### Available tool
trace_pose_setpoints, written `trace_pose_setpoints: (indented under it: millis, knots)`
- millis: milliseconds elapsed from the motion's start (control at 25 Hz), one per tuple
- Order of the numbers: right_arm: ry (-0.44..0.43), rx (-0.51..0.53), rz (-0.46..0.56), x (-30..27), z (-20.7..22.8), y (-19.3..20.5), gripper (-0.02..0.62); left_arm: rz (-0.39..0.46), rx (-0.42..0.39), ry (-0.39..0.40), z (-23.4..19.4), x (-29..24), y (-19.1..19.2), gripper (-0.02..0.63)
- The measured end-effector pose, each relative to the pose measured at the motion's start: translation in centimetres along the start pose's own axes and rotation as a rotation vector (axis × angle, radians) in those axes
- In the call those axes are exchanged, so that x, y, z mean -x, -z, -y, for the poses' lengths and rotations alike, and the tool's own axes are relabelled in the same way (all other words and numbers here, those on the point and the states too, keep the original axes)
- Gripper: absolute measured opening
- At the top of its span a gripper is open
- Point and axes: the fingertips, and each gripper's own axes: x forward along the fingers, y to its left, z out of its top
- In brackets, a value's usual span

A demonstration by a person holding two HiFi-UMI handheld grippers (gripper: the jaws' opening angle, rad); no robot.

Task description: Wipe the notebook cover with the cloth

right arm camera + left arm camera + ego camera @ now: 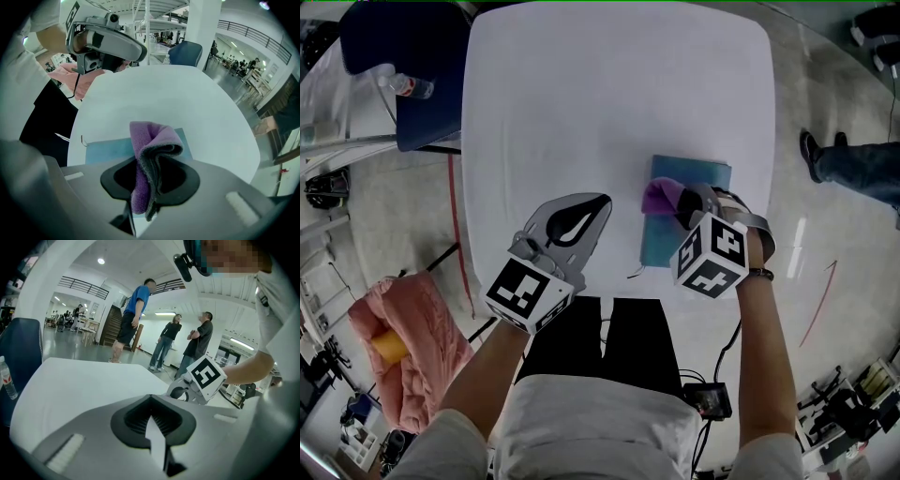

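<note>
- While the right claw (682,214) clenches the cloth (659,196), the notebook (660,242) lies lengthwise away from the person, partly hidden.
- Left claw (598,201) is clenched, empty.

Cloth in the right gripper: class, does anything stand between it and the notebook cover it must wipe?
Nothing visible does. The right gripper is shut on the purple cloth, which hangs directly over the blue notebook. The cover showing around it is bare.
</note>
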Motion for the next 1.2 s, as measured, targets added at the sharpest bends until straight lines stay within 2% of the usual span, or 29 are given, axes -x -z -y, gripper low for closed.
trace_pose_setpoints:
  millis: [320,560,1200]
  knots:
    - [-0.001,-0.013,0.006,0.2,-1.8,0.2,0.114,-0.01,-0.007,0.014,0.9,0.3,0.6,0.002]
    - [-0.016,-0.028,0.012,0.4,-3.4,0.6,0.113,-0.026,-0.043,0.039,1.9,0.3,1.0,0.002]
    - [-0.073,-0.016,0.001,0.8,-7.5,1.5,0.113,-0.034,-0.052,0.053,2.7,-0.1,1.0,0.002]
